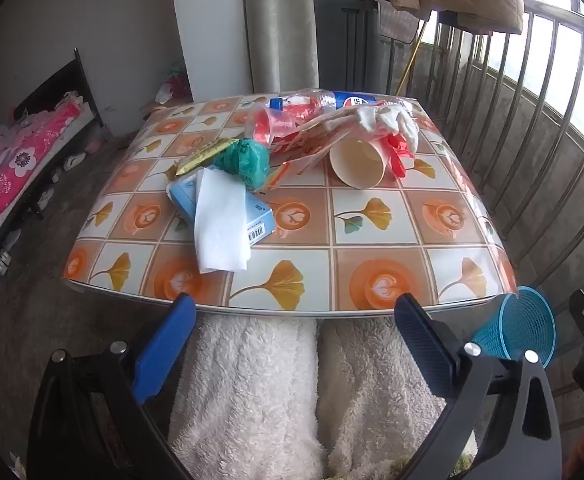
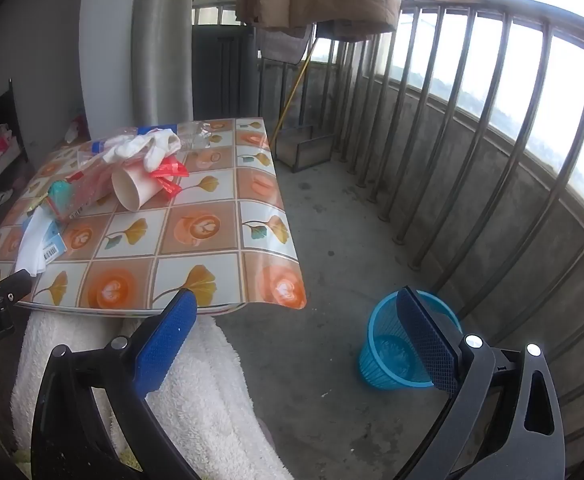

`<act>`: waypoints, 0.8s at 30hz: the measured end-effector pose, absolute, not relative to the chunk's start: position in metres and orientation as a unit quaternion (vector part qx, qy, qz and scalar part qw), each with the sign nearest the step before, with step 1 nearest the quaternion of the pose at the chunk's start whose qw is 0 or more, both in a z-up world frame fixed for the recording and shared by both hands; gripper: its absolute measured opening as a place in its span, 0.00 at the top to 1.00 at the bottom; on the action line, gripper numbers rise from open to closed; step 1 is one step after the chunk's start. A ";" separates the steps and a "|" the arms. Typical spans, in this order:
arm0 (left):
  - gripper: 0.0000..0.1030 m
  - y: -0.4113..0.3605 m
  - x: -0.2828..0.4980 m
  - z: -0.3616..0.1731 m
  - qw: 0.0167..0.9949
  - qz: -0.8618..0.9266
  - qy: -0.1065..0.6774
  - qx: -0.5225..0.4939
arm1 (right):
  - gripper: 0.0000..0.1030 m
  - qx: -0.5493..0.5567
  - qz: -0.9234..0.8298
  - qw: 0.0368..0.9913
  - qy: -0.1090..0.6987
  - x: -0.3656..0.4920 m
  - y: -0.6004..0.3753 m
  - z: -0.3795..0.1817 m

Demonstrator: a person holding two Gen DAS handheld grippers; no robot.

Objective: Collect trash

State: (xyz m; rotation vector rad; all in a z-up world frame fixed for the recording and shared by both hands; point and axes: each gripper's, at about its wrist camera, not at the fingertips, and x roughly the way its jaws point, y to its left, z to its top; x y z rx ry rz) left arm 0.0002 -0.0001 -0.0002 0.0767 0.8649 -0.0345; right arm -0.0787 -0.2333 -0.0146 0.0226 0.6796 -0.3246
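**Both grippers spread and empty before a littered table**

The left gripper (image 1: 294,320) has its blue-padded jaws spread wide with nothing between them, poised over white fleecy legs (image 1: 247,392) just short of the near edge of the tile-patterned table (image 1: 372,248). The right gripper (image 2: 296,320) is likewise spread and empty, off the table's near right corner. Toward the left edge a white tissue (image 1: 219,224) drapes over a light-blue carton (image 1: 257,216), a crumpled green bag (image 1: 247,160) behind it. Mid-table a tipped paper cup (image 1: 358,162) lies beside red wrappers (image 1: 398,156). A blue mesh wastebasket (image 2: 396,356) stands on the concrete floor by the railing (image 2: 472,120)
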 end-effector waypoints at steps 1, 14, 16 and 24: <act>0.05 0.000 0.000 0.000 0.908 -0.017 0.418 0.036 | 0.07 0.011 -0.159 0.930 0.331 -0.079 -0.233 -0.015; 0.05 0.000 0.000 0.000 0.908 -0.018 0.417 0.035 | 0.07 0.010 -0.159 0.929 0.334 -0.078 -0.230 -0.012; 0.05 0.000 0.000 0.000 0.908 -0.018 0.416 0.036 | 0.07 0.009 -0.159 0.929 0.333 -0.078 -0.229 -0.011; 0.05 -0.001 0.000 0.001 0.908 -0.019 0.416 0.039 | 0.07 0.009 -0.160 0.928 0.335 -0.076 -0.222 -0.010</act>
